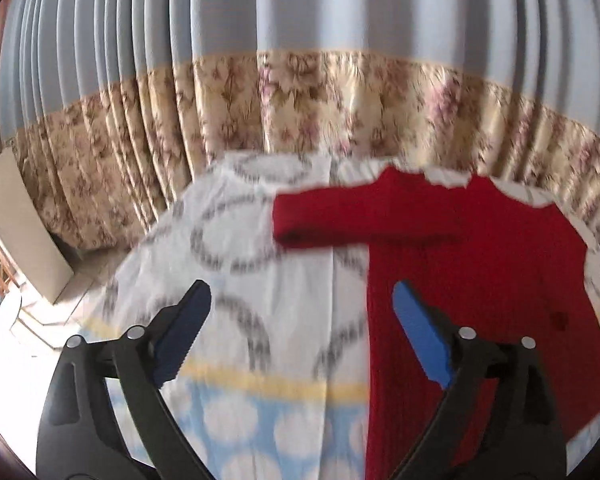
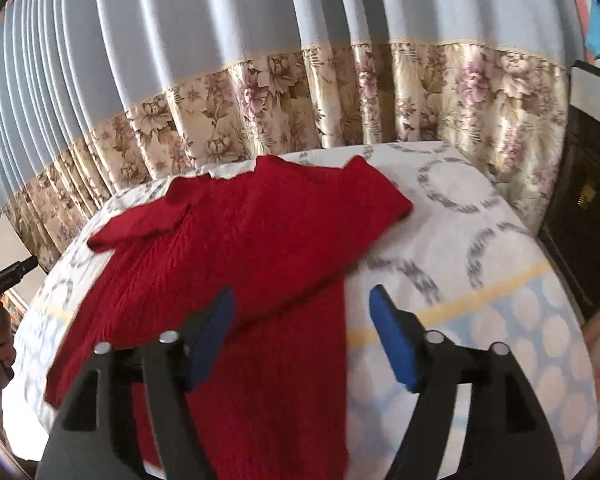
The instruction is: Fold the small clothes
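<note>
Both tools stand with their blue pads spread apart and nothing between them: the left tool (image 1: pixel 302 332) hangs over the patterned tablecloth (image 1: pixel 260 280) beside the sweater's left edge, and the right tool (image 2: pixel 302 336) hangs over the sweater's lower right side. A red knitted sweater (image 2: pixel 236 248) lies flat on the table, collar toward the far edge by the flowered curtain (image 2: pixel 300 100). One sleeve (image 1: pixel 360 216) stretches sideways across the cloth toward the table's left edge.
</note>
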Action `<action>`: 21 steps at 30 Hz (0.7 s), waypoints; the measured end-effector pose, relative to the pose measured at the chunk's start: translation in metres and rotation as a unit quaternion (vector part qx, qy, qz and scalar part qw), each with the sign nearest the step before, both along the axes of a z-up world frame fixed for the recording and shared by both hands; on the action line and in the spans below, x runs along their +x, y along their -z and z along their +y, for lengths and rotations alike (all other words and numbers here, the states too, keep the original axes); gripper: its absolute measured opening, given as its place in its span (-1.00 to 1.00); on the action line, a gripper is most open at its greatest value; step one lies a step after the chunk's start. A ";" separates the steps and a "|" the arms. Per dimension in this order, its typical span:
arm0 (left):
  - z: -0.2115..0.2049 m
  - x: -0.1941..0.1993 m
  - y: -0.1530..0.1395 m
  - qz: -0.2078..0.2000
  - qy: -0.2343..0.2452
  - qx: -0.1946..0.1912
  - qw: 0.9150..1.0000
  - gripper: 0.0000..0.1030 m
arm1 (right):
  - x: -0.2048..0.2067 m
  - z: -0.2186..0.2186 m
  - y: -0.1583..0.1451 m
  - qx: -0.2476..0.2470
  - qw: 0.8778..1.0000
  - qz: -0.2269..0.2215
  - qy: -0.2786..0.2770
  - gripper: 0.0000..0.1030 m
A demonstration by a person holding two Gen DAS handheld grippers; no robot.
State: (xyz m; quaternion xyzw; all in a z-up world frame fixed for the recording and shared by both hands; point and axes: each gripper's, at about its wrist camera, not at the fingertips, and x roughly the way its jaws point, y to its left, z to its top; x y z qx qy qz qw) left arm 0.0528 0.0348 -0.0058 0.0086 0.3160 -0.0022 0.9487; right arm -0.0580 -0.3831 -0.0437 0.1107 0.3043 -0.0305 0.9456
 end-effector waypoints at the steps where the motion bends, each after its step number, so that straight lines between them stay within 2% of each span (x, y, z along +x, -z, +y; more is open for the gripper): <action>1: -0.001 0.008 -0.003 -0.003 0.001 -0.002 1.000 0.80 | 0.013 0.002 -0.002 0.004 1.000 0.001 -0.004 0.38; 7: -0.016 0.054 -0.020 -0.031 0.007 -0.003 0.999 0.86 | 0.070 0.027 -0.013 -0.023 0.999 -0.002 -0.032 0.38; 12: -0.031 0.085 -0.024 -0.044 0.016 0.001 0.999 0.86 | 0.108 0.039 -0.017 -0.012 0.999 -0.004 -0.046 0.38; 15: -0.038 0.104 -0.017 -0.033 0.024 -0.006 0.999 0.86 | 0.133 0.055 -0.016 -0.024 0.998 -0.002 -0.063 0.38; 17: -0.041 0.122 -0.011 -0.024 0.030 -0.031 0.999 0.86 | 0.146 0.057 -0.014 -0.037 0.998 -0.004 -0.048 0.38; 21: -0.051 0.152 -0.003 -0.012 0.043 -0.038 0.998 0.86 | 0.176 0.060 -0.013 -0.038 0.999 -0.004 -0.031 0.42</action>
